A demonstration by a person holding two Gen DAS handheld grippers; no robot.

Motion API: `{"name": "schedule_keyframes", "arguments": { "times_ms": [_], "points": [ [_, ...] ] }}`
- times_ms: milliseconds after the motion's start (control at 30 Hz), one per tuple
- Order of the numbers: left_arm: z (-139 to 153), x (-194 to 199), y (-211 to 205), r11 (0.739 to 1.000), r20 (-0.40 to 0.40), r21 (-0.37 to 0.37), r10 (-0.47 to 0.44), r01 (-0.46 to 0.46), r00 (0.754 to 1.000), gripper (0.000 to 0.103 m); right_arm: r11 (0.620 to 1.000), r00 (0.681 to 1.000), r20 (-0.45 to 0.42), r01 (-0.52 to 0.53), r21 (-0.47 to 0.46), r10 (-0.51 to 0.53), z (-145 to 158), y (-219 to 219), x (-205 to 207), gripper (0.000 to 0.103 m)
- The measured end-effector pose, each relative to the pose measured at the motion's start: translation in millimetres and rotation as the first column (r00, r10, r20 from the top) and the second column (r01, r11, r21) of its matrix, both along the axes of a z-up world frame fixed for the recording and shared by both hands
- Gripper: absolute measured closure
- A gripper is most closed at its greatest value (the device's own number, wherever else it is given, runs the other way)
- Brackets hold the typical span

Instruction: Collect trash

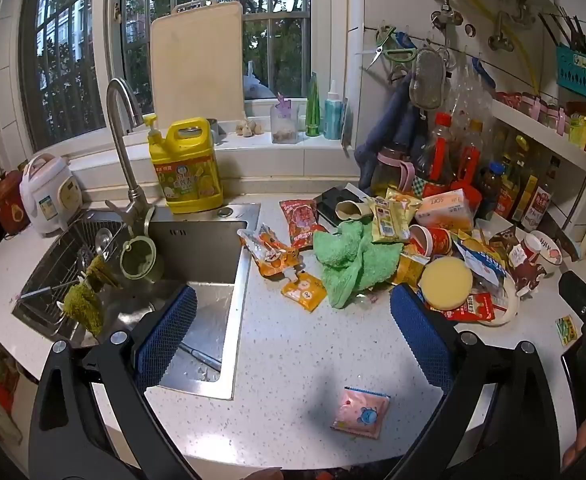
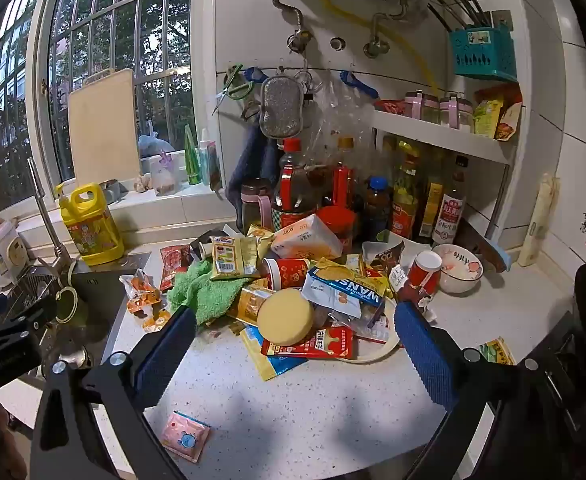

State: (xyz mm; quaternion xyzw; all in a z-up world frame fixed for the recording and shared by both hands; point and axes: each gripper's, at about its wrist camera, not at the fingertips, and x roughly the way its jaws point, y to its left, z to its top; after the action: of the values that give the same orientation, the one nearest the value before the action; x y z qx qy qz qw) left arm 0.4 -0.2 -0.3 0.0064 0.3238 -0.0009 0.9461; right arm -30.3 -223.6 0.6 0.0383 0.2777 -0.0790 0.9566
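the white speckled stone worktop carries everything, with a stainless steel sink sunk into its left part and a tall yellow plastic detergent jug standing at the worktop's back edge behind the sink. toward the back right corner, in front of a row of sauce bottles, lies a heap of trash wrappers, spread from the middle of the worktop to a small white ceramic bowl at the right. a crumpled green terry cloth lies on the heap's left side, and a round pale yellow sponge disc rests on top of the wrappers at the heap's front. two orange torn snack packets lie just beside the sink's right rim, left of the cloth. a small pink square sachet with a blue cartoon figure lies alone near the worktop's front edge, well apart from the heap.

the left tongs hang over the bare worktop between sink and heap, blue pads spread wide, nothing between them. the right tongs hang in front of the heap, also spread wide and empty, with the sponge disc seen between the pads but untouched.
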Motion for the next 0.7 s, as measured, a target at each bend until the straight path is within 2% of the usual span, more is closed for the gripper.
{"name": "schedule_keyframes", "arguments": {
  "times_ms": [700],
  "points": [
    [0.0, -0.2, 0.5, 1.0, -0.001, -0.008, -0.001, 0.001, 1.0, 0.008, 1.0, 1.0, 0.002, -0.002, 0.002, 0.002, -3.1, 2.2, 3.4, 0.005]
  ]
}}
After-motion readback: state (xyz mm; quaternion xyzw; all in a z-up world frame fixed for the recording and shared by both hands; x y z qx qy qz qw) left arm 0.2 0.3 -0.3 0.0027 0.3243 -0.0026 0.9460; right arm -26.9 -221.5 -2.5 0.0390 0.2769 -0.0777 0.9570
